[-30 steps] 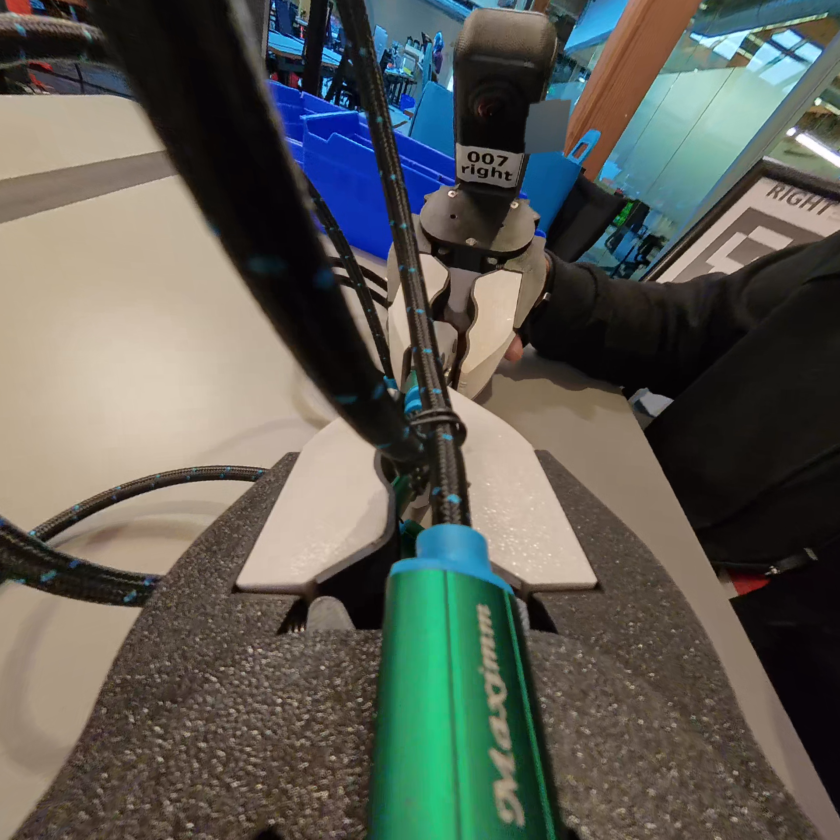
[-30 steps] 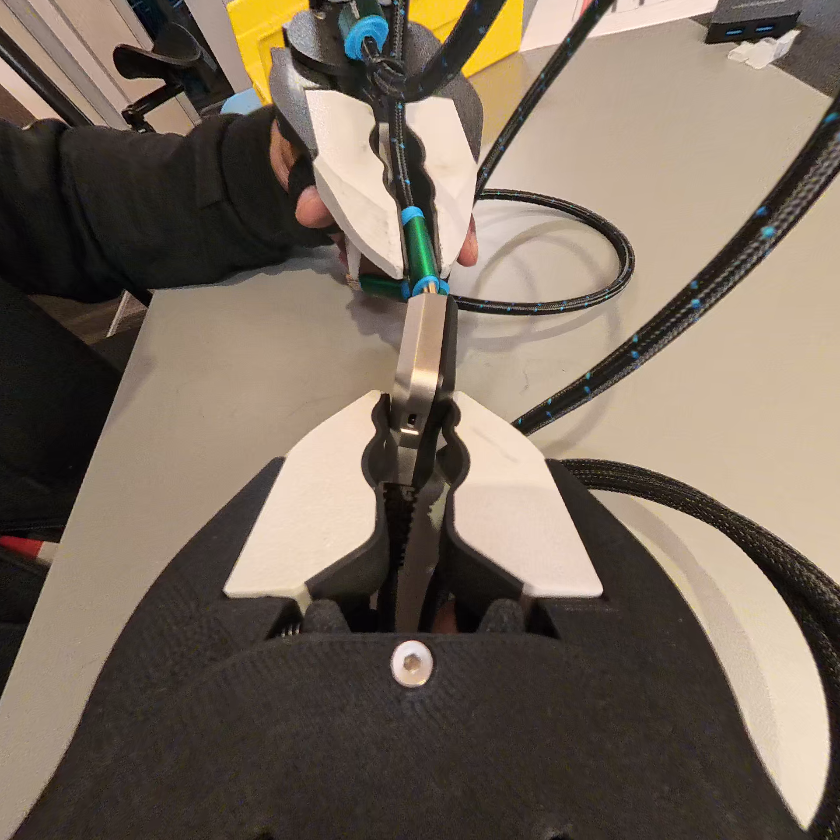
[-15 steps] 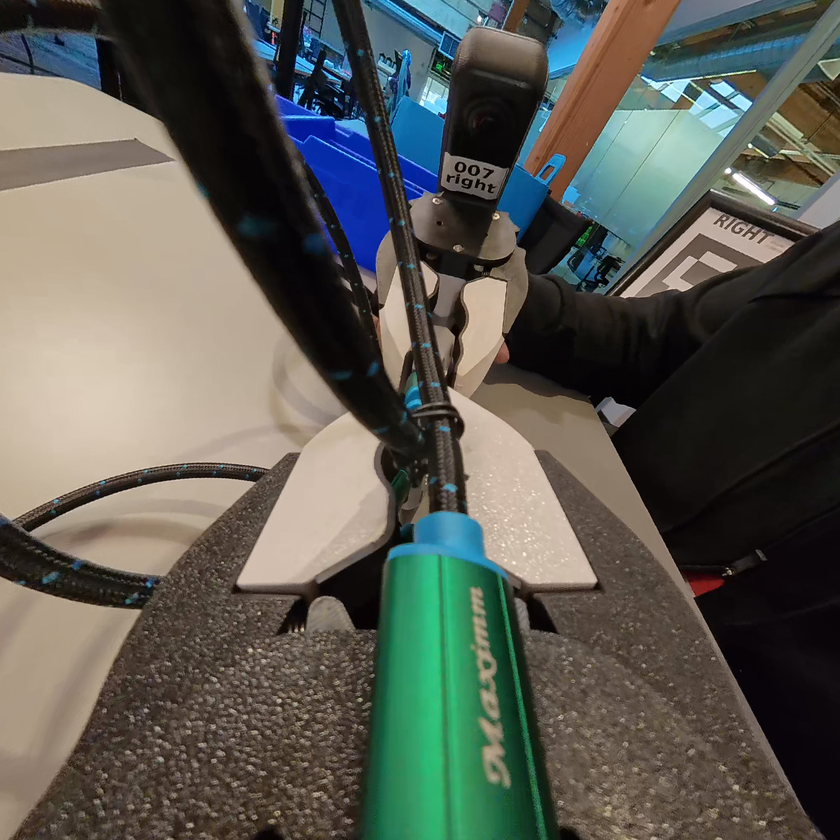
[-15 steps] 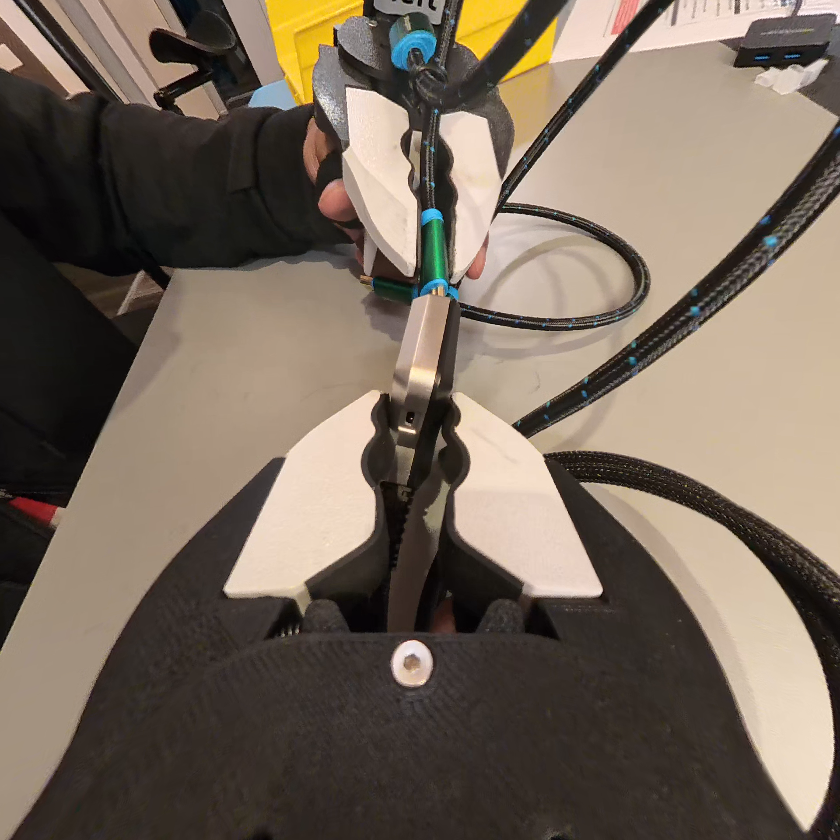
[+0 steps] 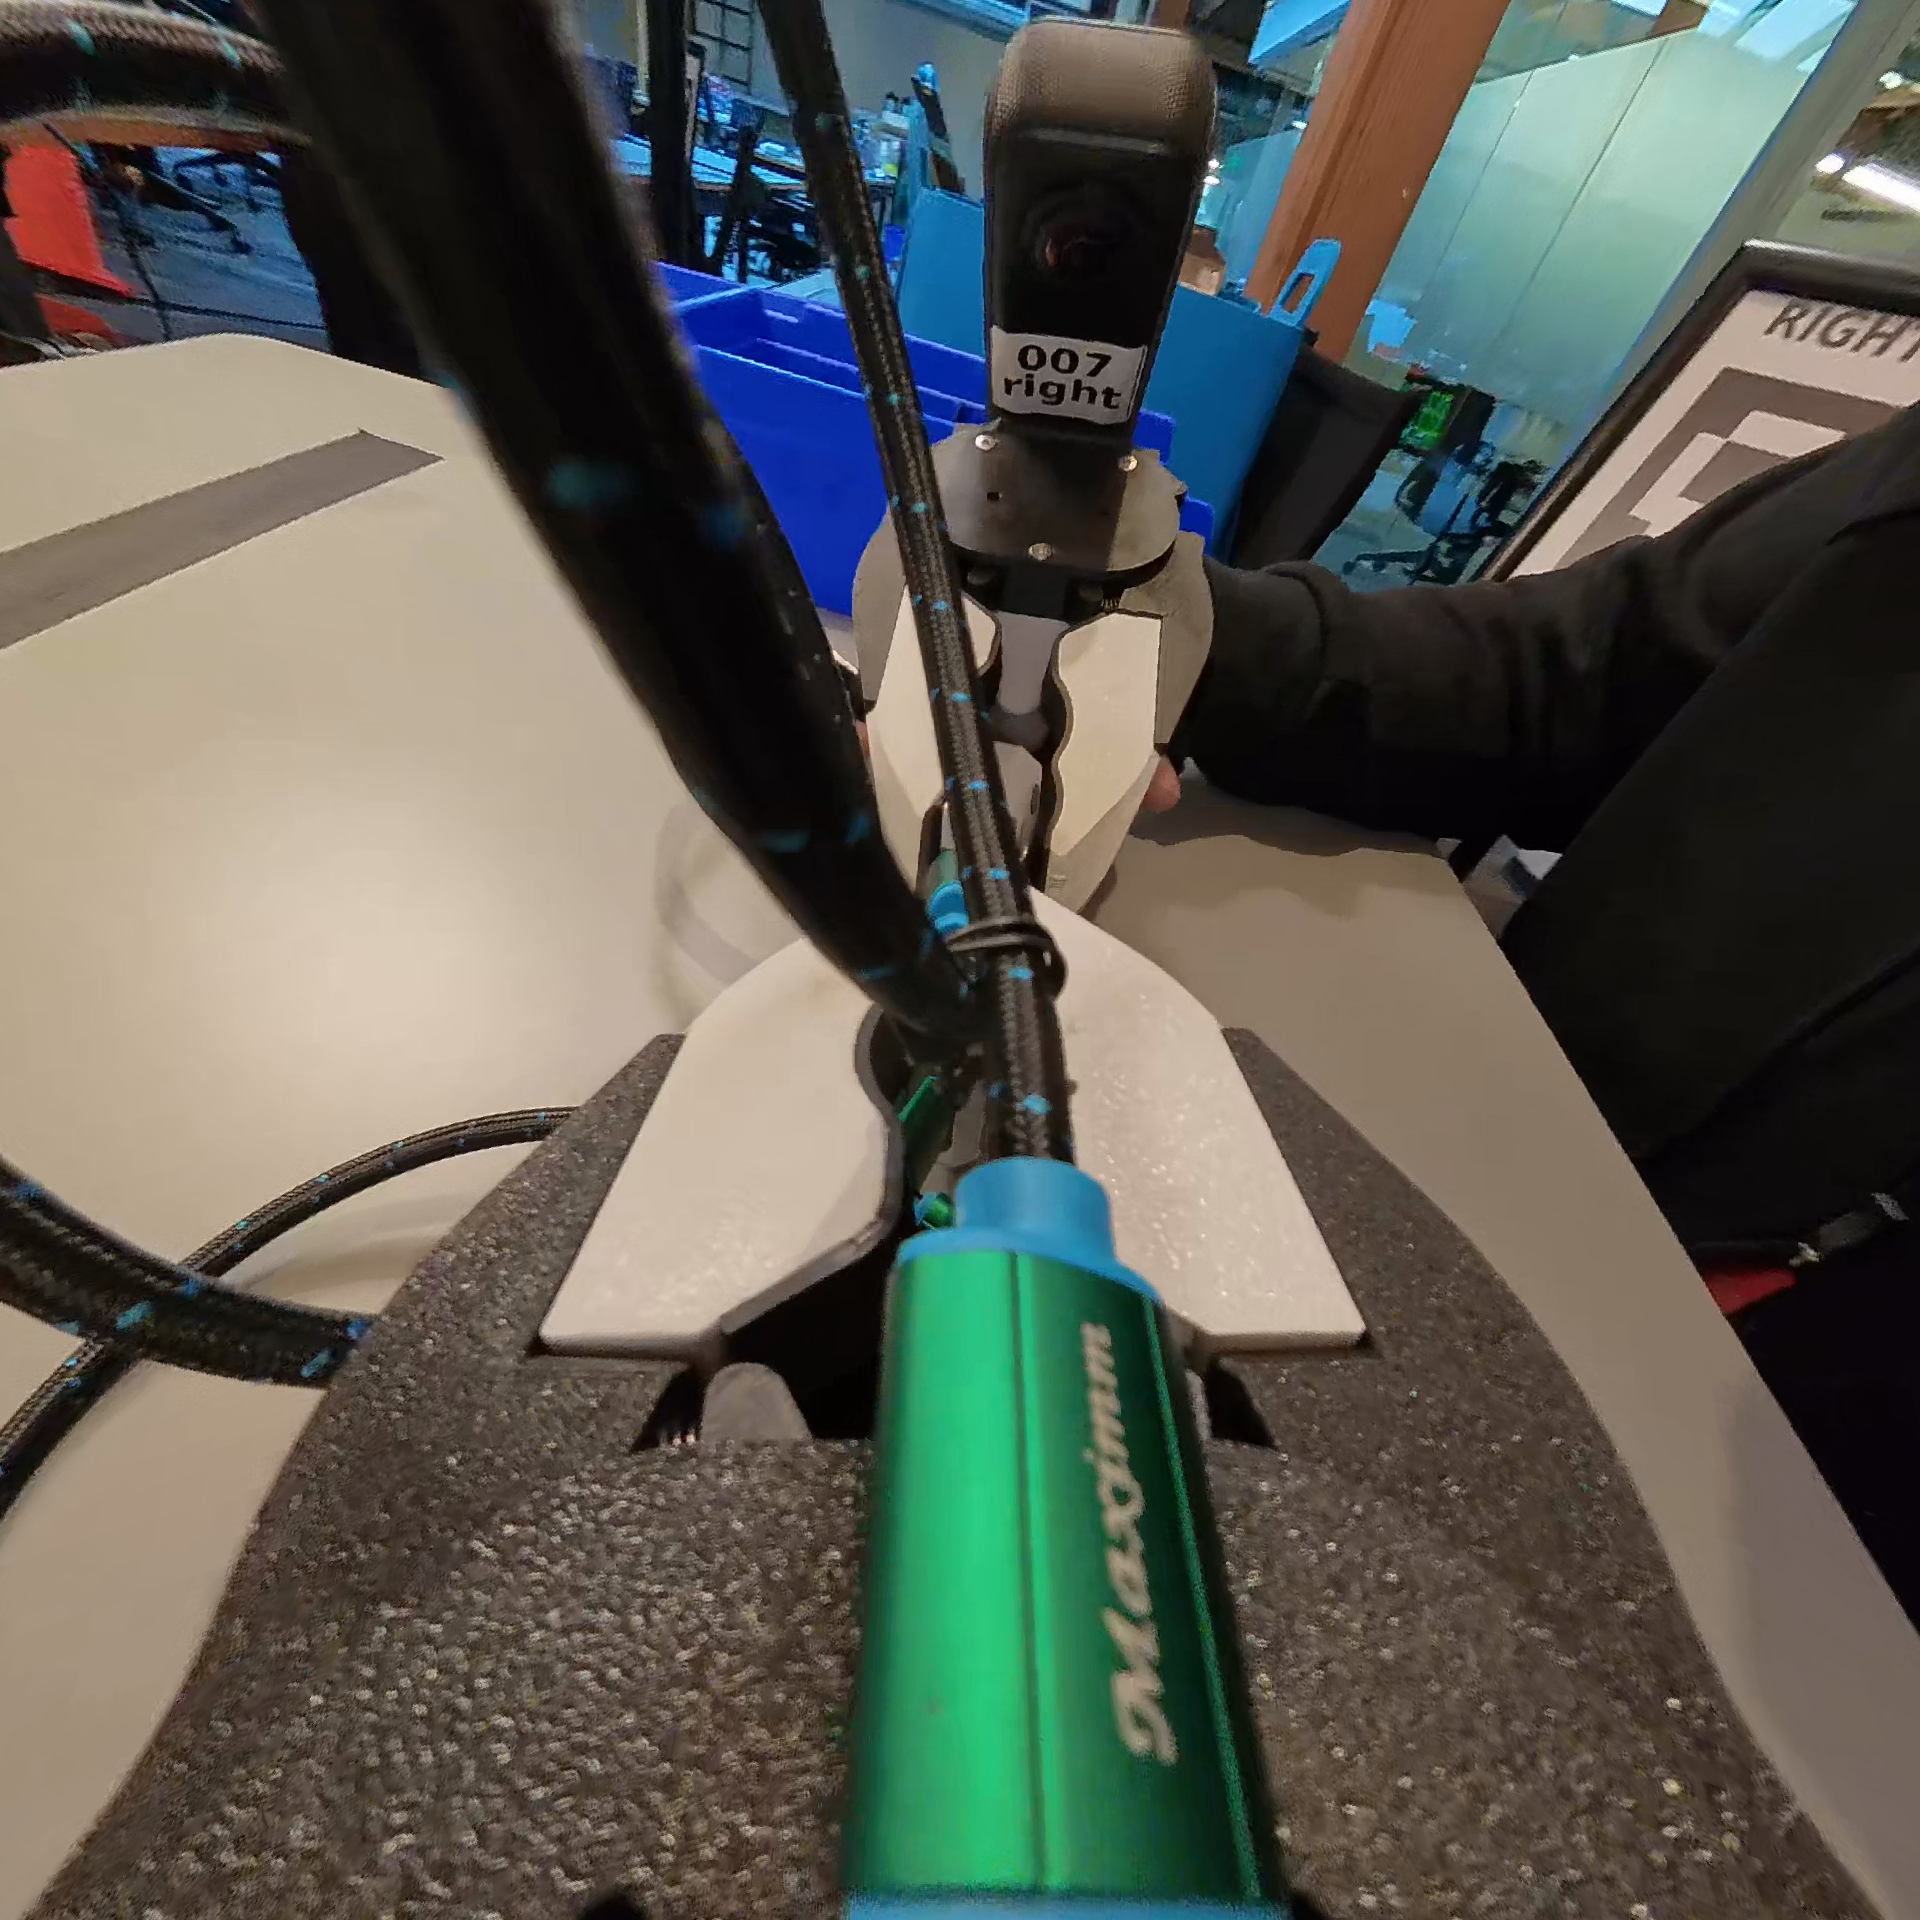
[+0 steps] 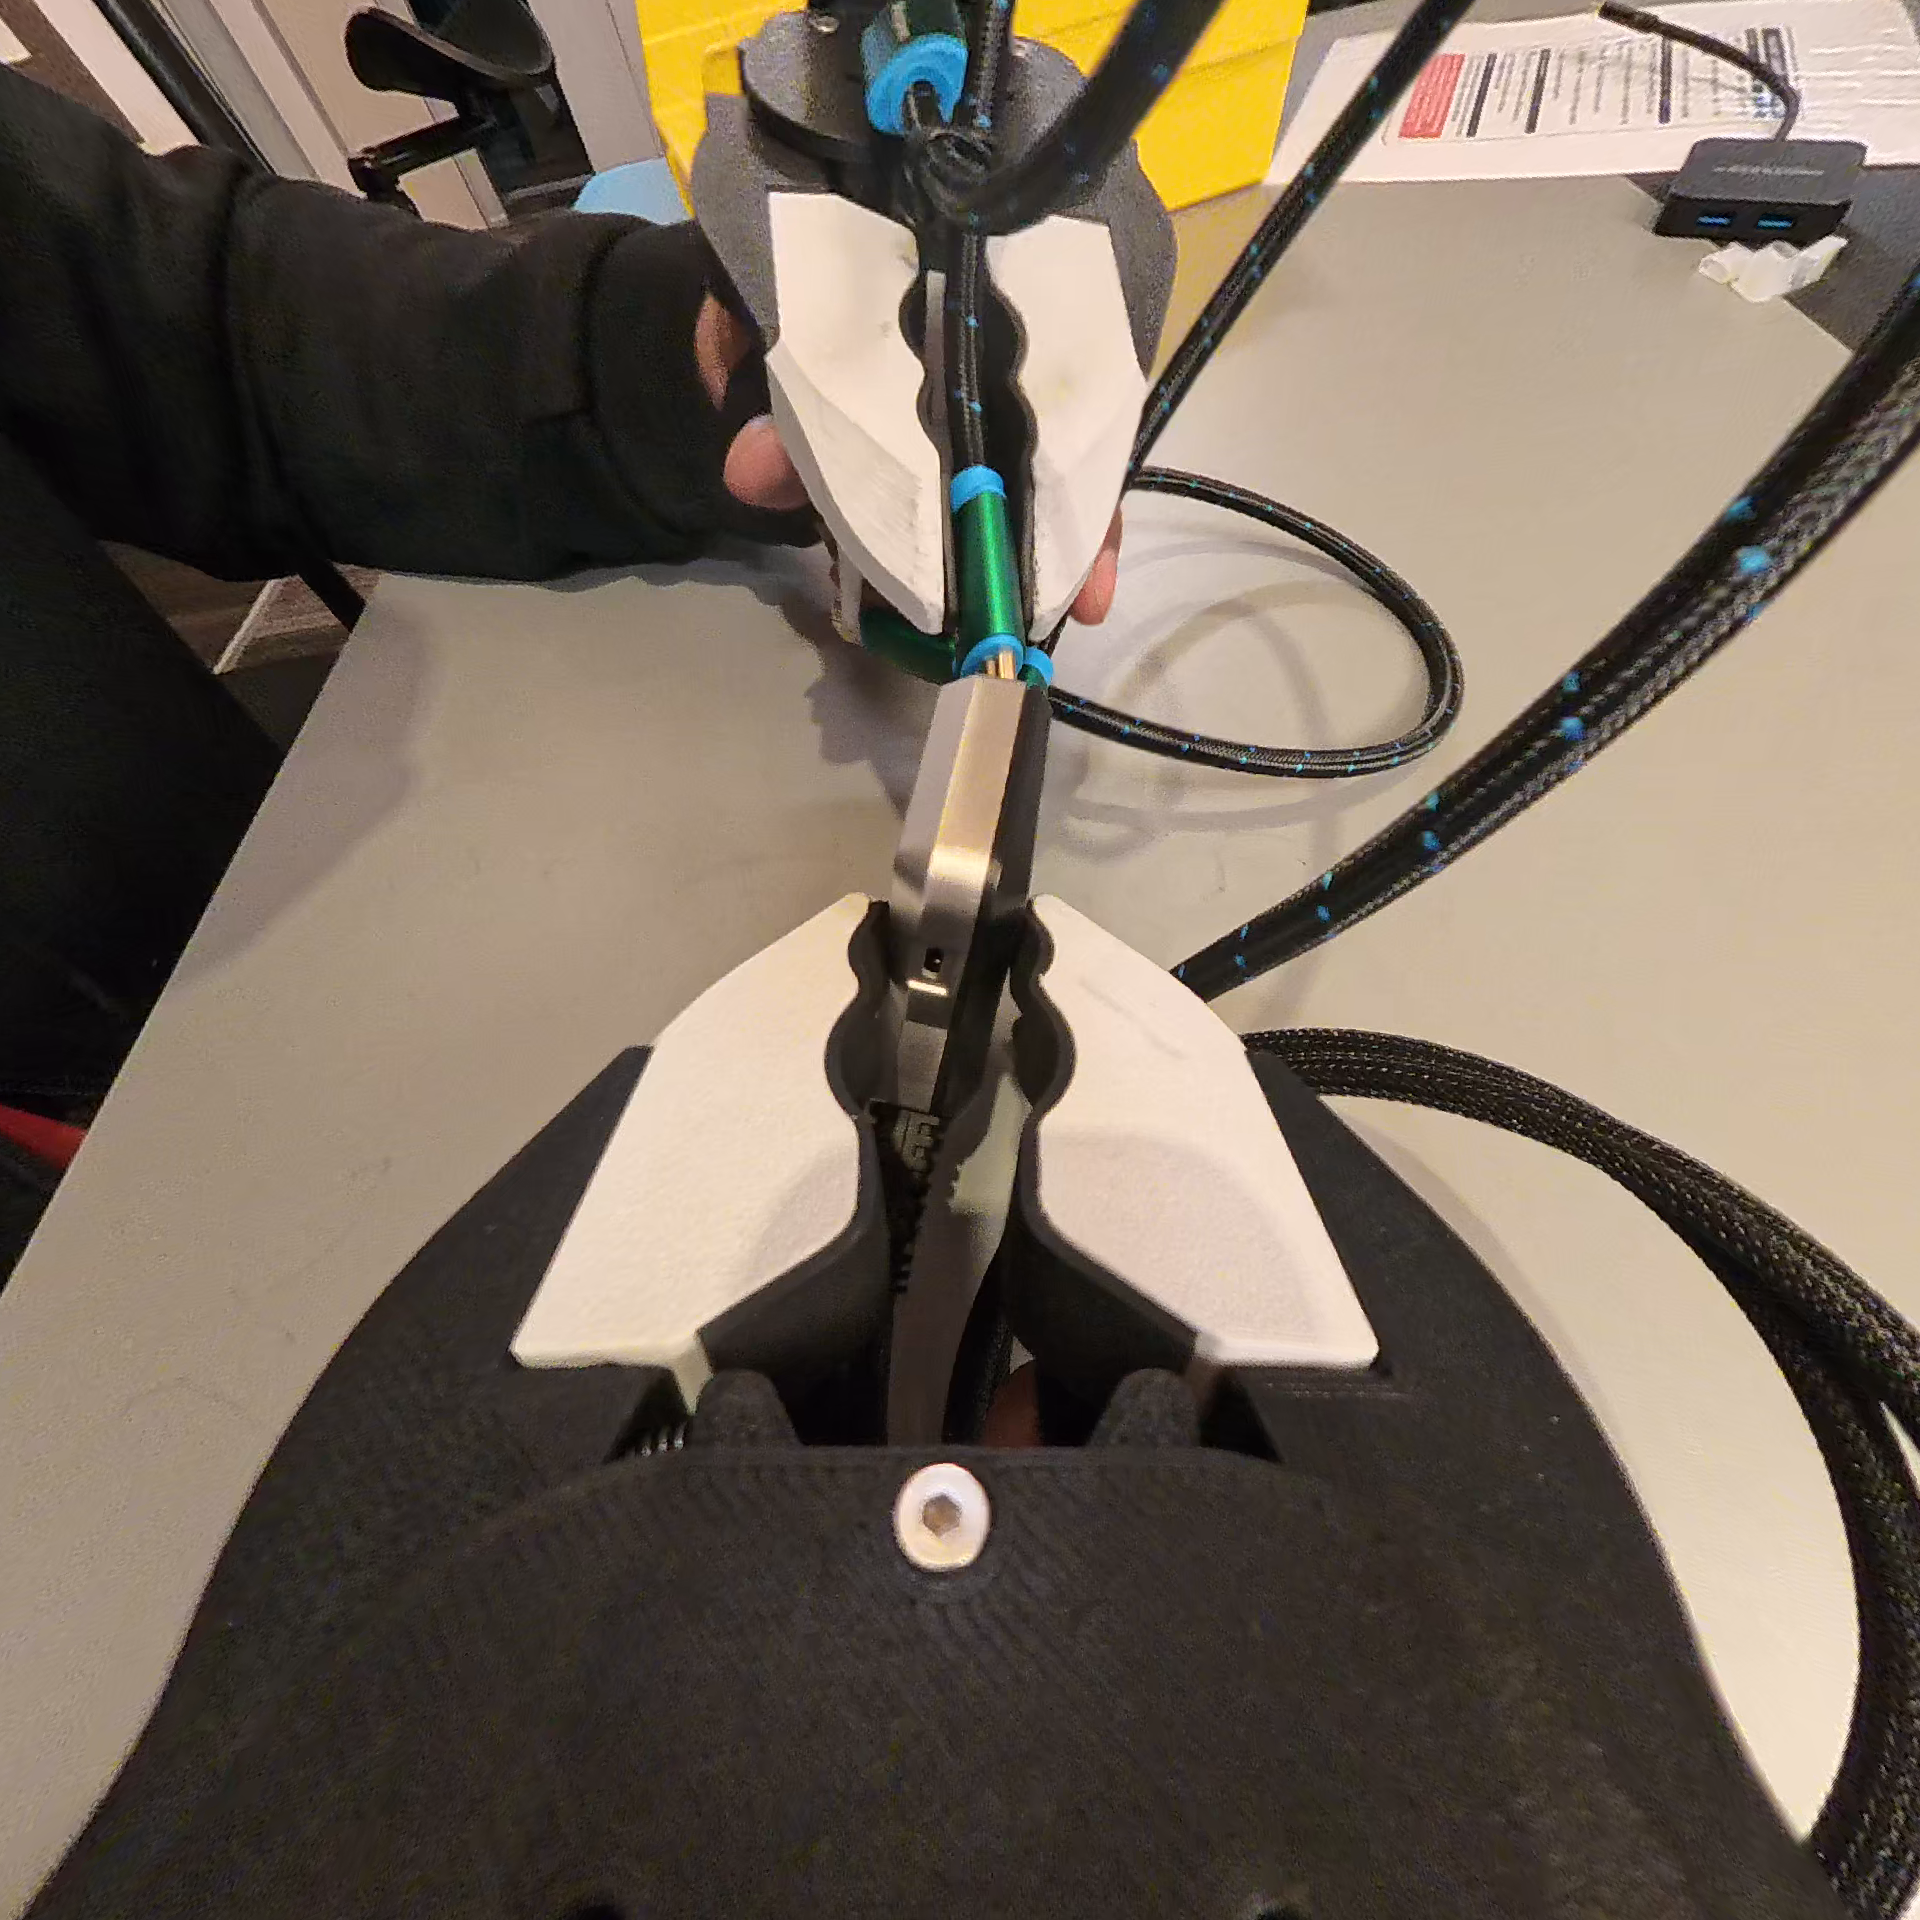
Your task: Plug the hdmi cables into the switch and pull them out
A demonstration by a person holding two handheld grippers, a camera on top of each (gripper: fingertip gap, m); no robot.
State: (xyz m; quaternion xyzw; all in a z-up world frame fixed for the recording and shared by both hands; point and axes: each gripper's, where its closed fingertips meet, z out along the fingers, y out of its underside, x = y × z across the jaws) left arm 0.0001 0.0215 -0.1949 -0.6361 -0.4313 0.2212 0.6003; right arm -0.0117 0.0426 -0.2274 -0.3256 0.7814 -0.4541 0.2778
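Observation:
My right gripper (image 6: 951,914) is shut on a flat silver switch (image 6: 961,821), held edge-on above the grey table (image 6: 520,831). My left gripper (image 6: 987,623) faces it, shut on a green hdmi connector (image 6: 982,561) with blue collars, whose gold tip meets the switch's far edge. A second green connector (image 6: 899,642) lies sideways at that edge; I cannot tell whether it is plugged in. In the left wrist view my left gripper (image 5: 977,966) grips the braided cable (image 5: 997,935), a third green connector (image 5: 1039,1558) lies over its body, and the right gripper (image 5: 997,873) is nose to nose with it.
Thick black braided cables (image 6: 1558,727) loop across the table at right and hang in front of the left wrist camera (image 5: 623,520). A black hub (image 6: 1756,187), a paper sheet (image 6: 1590,83) and a yellow bin (image 6: 1195,94) sit far off. Blue bins (image 5: 810,416) stand behind. A person's sleeve (image 5: 1558,675) is at right. My hands' fingertips stand some 5 centimeters from each other.
Both grippers stay nose to nose with the connector tip at the switch's edge. The pair has drifted and tilted slightly; neither grip has changed.

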